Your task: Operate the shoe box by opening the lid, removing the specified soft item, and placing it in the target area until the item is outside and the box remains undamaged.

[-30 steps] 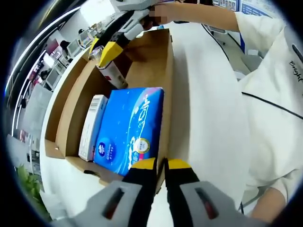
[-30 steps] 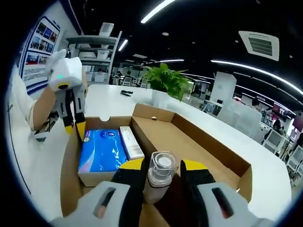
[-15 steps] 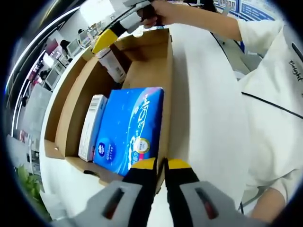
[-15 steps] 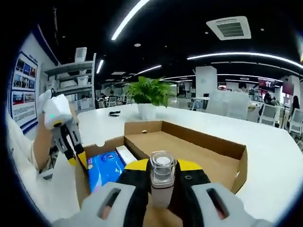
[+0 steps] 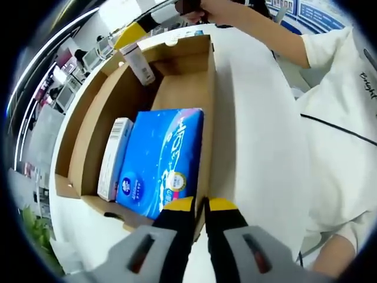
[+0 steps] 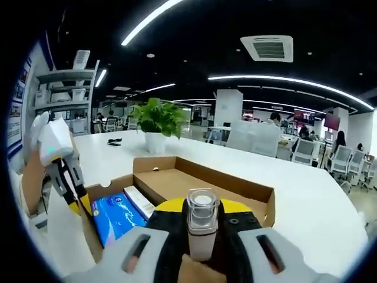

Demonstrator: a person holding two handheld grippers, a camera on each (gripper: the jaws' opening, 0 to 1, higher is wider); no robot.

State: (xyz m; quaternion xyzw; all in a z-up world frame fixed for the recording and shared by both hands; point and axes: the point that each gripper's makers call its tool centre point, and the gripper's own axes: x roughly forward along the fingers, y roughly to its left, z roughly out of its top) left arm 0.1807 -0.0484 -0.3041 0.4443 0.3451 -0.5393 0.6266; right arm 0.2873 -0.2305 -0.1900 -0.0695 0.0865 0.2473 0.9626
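Left gripper (image 5: 199,205): jaws closed on the near wall of the open shoe box (image 5: 200,88). Just beyond them lie a blue tissue pack (image 5: 162,159) and a white carton (image 5: 113,158). Far end: right gripper (image 5: 134,36) holds a bottle (image 5: 140,63).

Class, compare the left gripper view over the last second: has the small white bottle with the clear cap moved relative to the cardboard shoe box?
Yes. The small white bottle, clamped in the right gripper, has risen toward the far end wall of the cardboard shoe box.

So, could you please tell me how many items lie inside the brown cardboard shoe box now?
2: a blue soft tissue pack and a narrow white carton beside it; others may be hidden.
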